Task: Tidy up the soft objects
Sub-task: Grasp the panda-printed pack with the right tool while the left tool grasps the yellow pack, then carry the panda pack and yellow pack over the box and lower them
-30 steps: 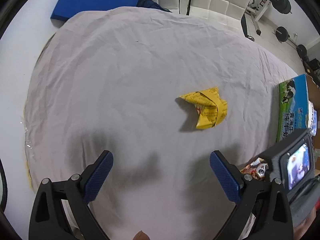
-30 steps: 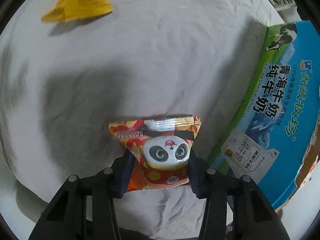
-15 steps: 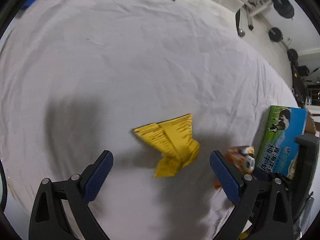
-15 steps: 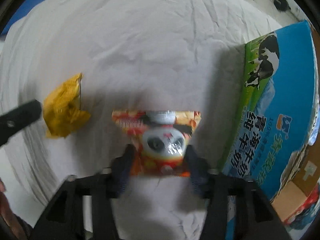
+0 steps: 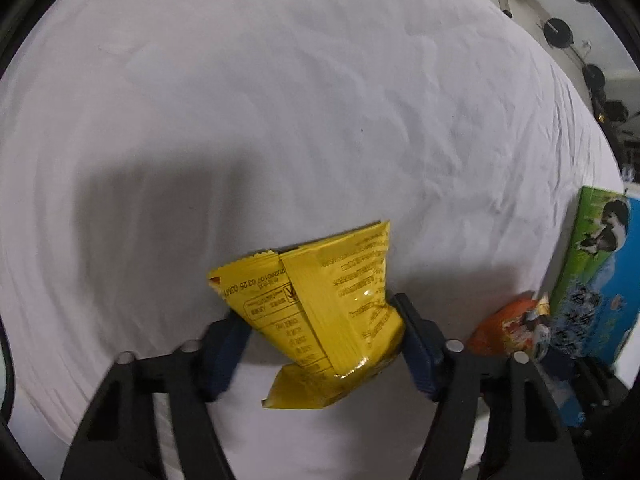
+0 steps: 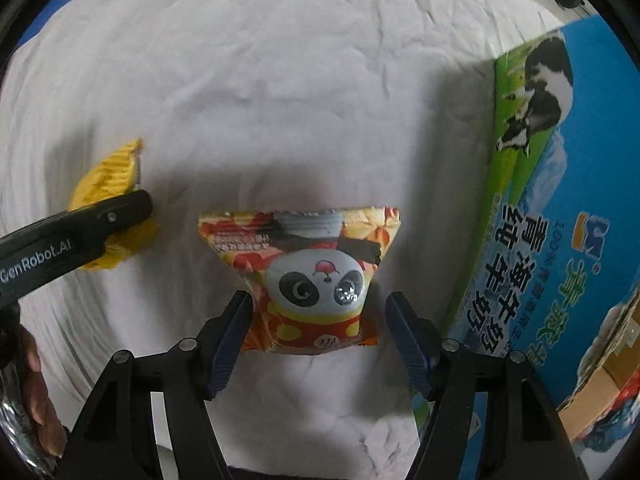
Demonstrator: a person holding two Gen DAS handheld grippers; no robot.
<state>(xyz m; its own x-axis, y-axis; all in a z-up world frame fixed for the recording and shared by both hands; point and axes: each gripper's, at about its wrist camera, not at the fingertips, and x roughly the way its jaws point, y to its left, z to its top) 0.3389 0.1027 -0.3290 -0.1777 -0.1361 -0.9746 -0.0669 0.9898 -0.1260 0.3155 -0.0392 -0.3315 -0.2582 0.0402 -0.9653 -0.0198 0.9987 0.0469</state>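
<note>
The left gripper (image 5: 320, 344) has dropped and just closed on the yellow packet (image 5: 320, 300), while the right gripper (image 6: 318, 340), jaws just parted, straddles the panda packet (image 6: 308, 280) lying beside the milk box (image 6: 560, 216).

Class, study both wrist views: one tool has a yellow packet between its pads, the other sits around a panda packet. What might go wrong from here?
1. The left tool, whose jaws have just been closing, pinches the yellow packet near its narrow lower part; the crinkled film may slip out on lifting.
2. The right tool has just been opening; the panda packet lies loose on the white sheet beside the milk carton box and may get nudged.
</note>
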